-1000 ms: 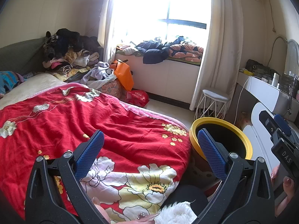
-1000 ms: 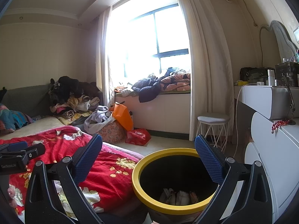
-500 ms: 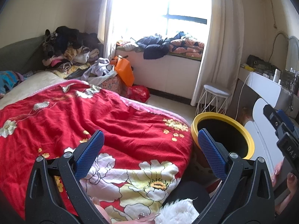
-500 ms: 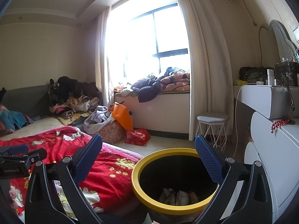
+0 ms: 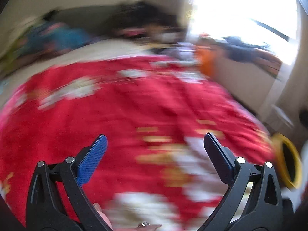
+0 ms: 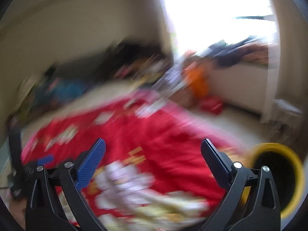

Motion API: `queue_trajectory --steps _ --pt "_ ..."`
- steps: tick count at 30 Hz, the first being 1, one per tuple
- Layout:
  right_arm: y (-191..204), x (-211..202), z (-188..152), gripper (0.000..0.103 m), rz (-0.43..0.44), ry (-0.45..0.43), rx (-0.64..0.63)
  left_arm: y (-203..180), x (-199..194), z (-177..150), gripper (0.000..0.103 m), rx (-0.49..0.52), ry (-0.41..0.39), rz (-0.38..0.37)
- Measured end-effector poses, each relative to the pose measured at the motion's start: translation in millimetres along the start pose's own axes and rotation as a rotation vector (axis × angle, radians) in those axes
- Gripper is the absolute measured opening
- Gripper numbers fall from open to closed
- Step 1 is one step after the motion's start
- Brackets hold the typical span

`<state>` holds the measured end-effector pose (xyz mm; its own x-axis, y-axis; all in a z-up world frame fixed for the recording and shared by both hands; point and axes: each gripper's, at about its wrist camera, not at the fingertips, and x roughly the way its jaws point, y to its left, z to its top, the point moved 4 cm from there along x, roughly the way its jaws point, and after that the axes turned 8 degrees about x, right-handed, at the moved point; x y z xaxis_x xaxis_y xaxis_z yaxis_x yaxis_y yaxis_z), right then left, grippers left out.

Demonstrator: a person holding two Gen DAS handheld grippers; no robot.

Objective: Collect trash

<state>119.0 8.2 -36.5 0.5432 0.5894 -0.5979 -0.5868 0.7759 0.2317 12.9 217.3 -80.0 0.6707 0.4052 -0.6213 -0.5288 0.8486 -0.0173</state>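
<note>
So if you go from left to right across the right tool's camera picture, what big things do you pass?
Blurry blue clothes → red flowery blanket → orange bag → yellow-rimmed bin. Everything is smeared by motion, so only the big things can be told.

Each gripper (image 5: 155, 144) (image 6: 153, 149) has black arms, silver screws and blue textured pads (image 5: 92, 162).

We're in a lived-in bedroom at home: a bed (image 5: 57, 61) under a red flowered quilt (image 5: 134, 105) fills both blurred views. Clothes (image 6: 134, 57) heap up behind it, a bright window (image 6: 221, 9) glows, and a yellow-rimmed bin (image 6: 277, 148) stands bedside.
</note>
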Motion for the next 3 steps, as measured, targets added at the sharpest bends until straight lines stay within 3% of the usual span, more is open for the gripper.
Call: queue_trajectory --steps 1,3 --pt "31.3 36.7 -6.7 0.097 0.060 0.119 -0.033 39.3 7.5 -7.5 0.092 -0.051 0.025 0.085" --pt "74.3 87.6 -25.0 0.097 0.085 0.260 -0.084 95.7 21.2 -25.9 0.092 -0.112 0.095 0.196"
